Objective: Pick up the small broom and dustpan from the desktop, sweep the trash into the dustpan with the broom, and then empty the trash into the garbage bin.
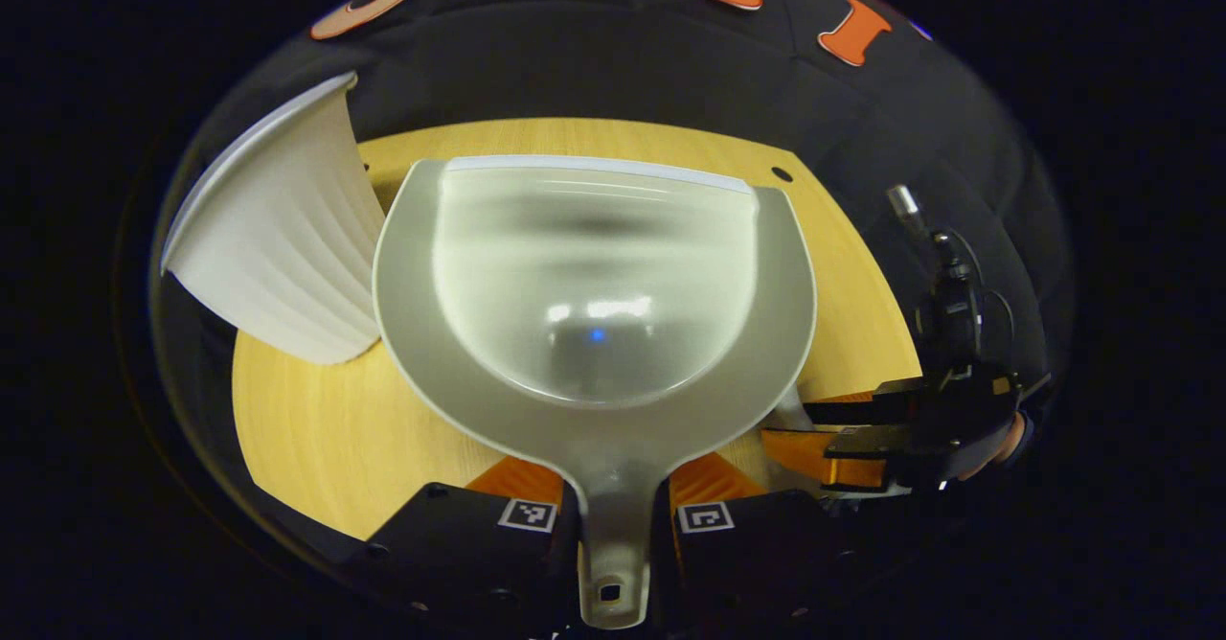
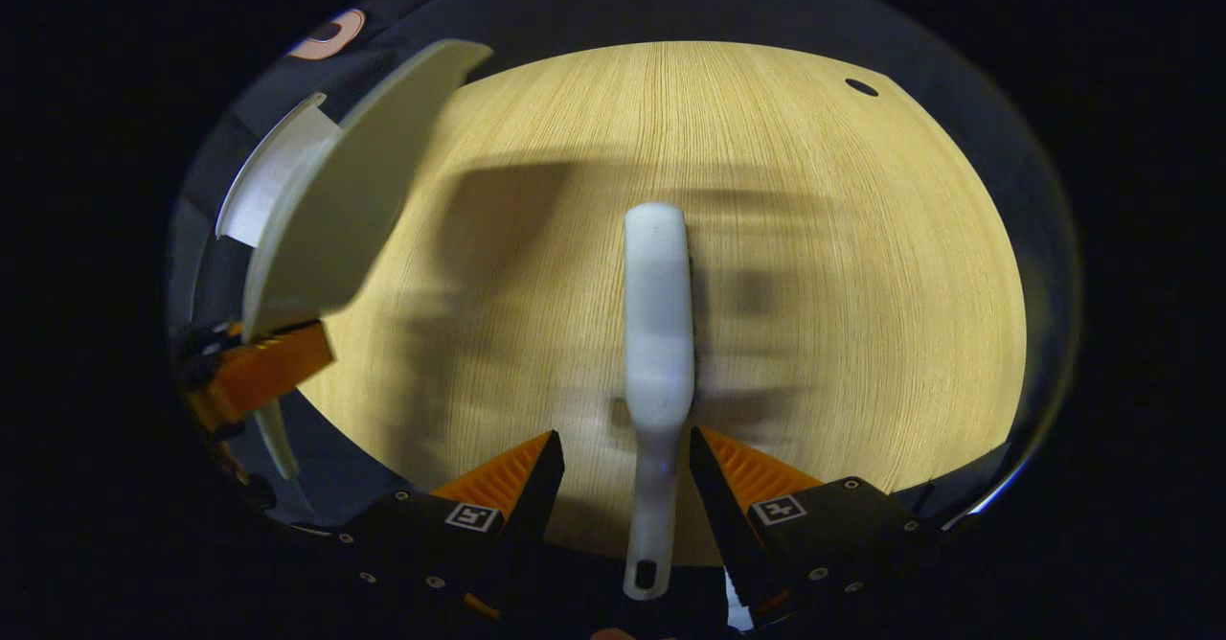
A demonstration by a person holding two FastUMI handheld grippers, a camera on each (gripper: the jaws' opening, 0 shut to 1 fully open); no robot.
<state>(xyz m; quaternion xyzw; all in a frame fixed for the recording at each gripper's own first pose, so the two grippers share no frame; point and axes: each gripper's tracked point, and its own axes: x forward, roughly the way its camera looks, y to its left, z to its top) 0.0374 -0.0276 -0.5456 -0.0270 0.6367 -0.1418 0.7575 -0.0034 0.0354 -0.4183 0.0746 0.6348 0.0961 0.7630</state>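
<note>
In the left gripper view, a pale grey dustpan [image 1: 594,285] is held out over the wooden table [image 1: 316,429], its handle pinched between the fingers of my left gripper [image 1: 613,515]. Its scoop faces me. In the right gripper view, the white broom [image 2: 659,333] lies lengthwise with its thin handle between the fingers of my right gripper [image 2: 627,472]. The fingers stand wider than the handle, with a gap on the left side. The dustpan [image 2: 316,209] and the left gripper [image 2: 259,372] appear at the left there, raised and tilted. The right gripper [image 1: 814,434] shows at the right of the left gripper view.
A white ribbed garbage bin [image 1: 287,238] stands at the table's left, just beside the dustpan's rim, and its edge [image 2: 273,175] peeks out behind the dustpan. A small dark hole [image 2: 861,87] marks the table's far right. The black cloth wall rises behind.
</note>
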